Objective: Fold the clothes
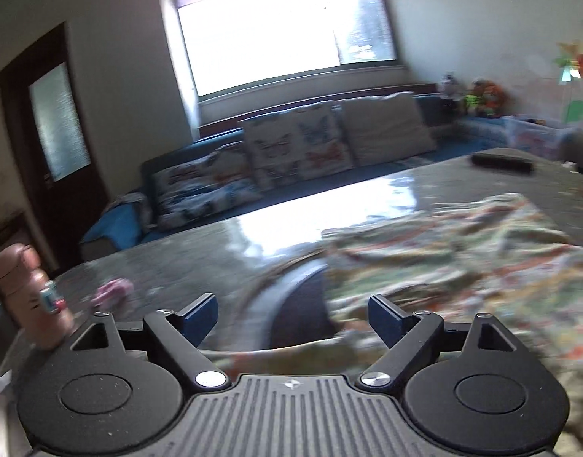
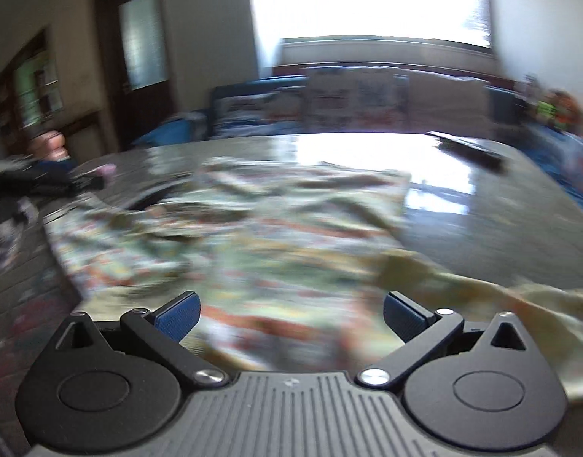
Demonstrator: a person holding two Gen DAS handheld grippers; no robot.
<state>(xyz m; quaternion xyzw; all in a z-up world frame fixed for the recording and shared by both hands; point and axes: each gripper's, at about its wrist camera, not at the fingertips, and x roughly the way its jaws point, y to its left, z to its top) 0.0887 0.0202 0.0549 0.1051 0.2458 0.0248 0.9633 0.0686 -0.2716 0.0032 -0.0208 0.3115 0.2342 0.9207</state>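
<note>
While spread flat on the shiny table [image 2: 481, 228], colorful shirt [image 2: 261, 228], neck hole toward the left side. Left gripper [image 1: 293, 318] and right gripper [image 2: 291, 316] fingers wide apart, gripping nothing.

No text, label or number can be read anywhere.

The right tongs [image 2: 291, 314], jaws spread wide, hover over the blurred patterned garment [image 2: 253, 228] on the glossy surface [image 2: 481, 221].
</note>
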